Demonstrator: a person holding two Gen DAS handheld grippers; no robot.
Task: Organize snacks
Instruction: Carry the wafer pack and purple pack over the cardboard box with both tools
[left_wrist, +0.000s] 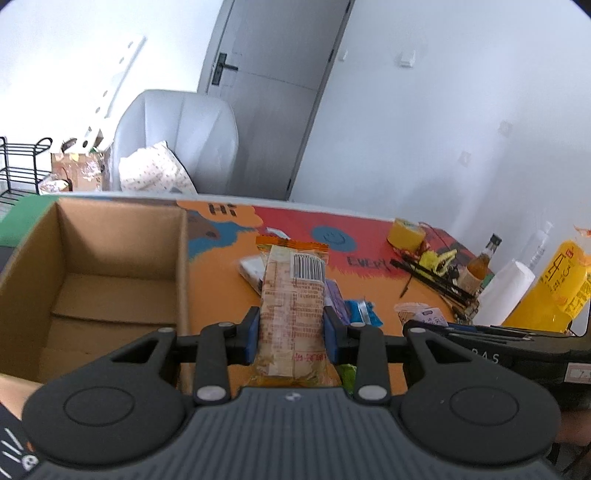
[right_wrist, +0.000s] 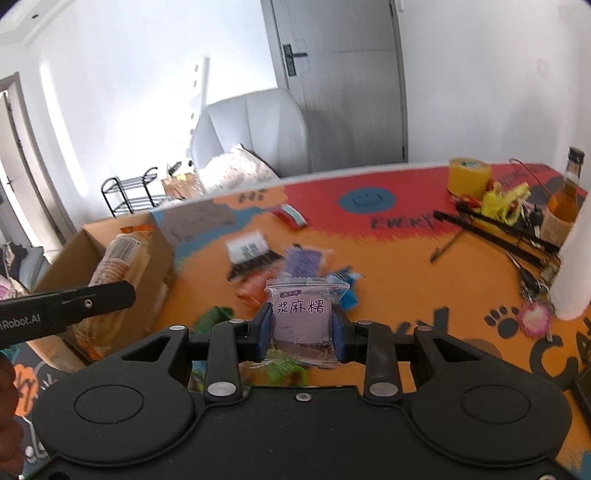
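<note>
the left gripper (left_wrist: 291, 334) is clamped across the lower half of a long orange-ended snack pack (left_wrist: 293, 295), held upright just right of the open cardboard box (left_wrist: 92, 258), while the right gripper (right_wrist: 300, 326) pinches a small purple mochi packet (right_wrist: 301, 314) lifted above the loose snacks (right_wrist: 295, 258) scattered on the table to the box's right. both look light, soft and crinkly, likely slippery film that dents under pressure. a hold across the filled middle, as now, seems safer than the thin sealed ends.

one cardboard box (left_wrist: 110, 266), two grippers, one tape roll (right_wrist: 469, 177), one bottle (right_wrist: 570, 192)
</note>
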